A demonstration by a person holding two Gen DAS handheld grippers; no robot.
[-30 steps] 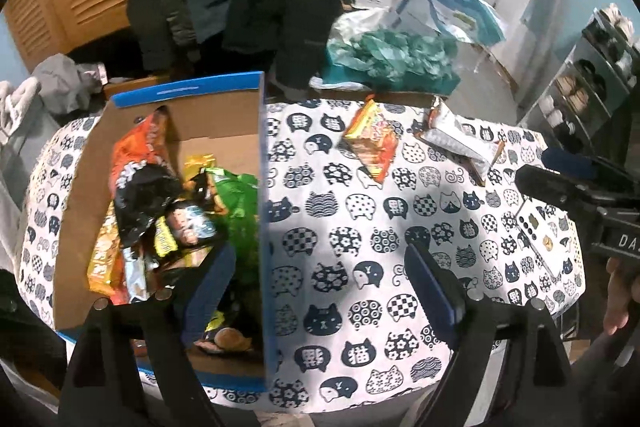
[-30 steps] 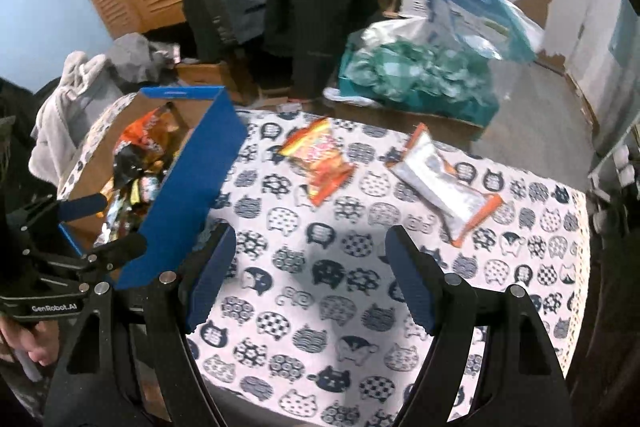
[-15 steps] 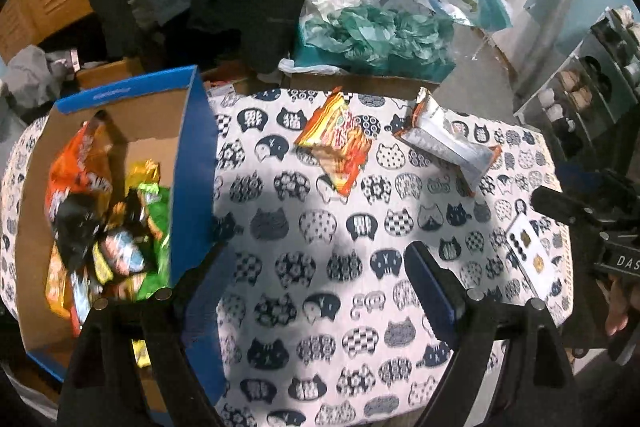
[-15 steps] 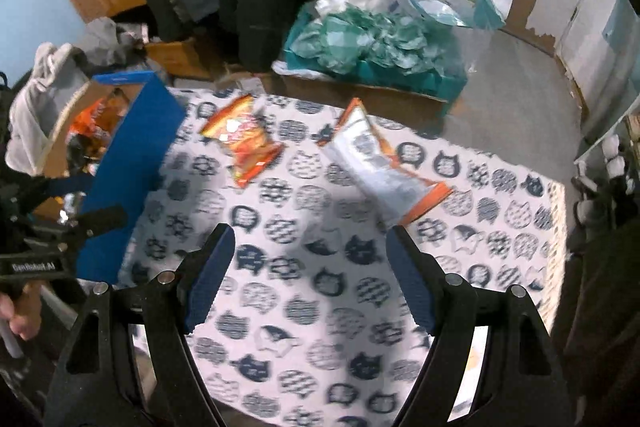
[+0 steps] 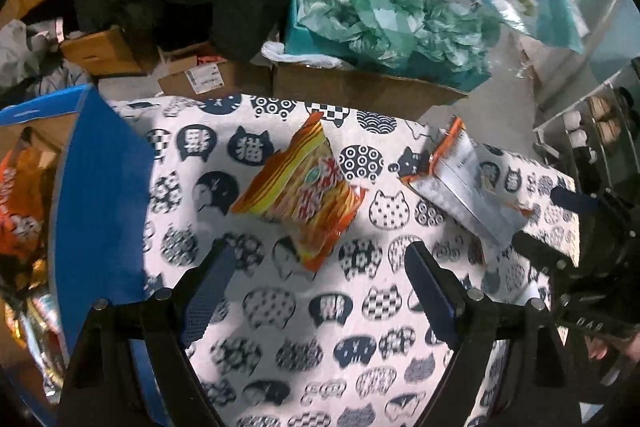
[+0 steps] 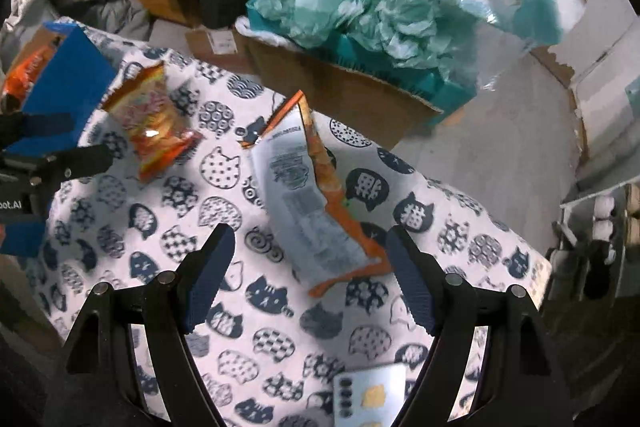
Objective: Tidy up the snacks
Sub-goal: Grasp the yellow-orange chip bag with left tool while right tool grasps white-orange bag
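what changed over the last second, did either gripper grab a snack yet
Neither has. Both grippers came forward and down over the table: the left gripper now sits just short of the orange snack bag, the right gripper around the near end of the silver snack bag, not touching that can be seen. Both are open and empty as before. The two bags, the blue box and the cat-print tablecloth have not shifted.

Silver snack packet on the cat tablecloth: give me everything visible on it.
The silver packet is a flat, crinkly foil-like pouch, silver-white with printed text, with orange along one long side and at its ends. It looks sealed and lies flat and slanted on the cat-print tablecloth, apart from the orange packet to its left. The right gripper hangs over its near end, jaws open, not touching it.
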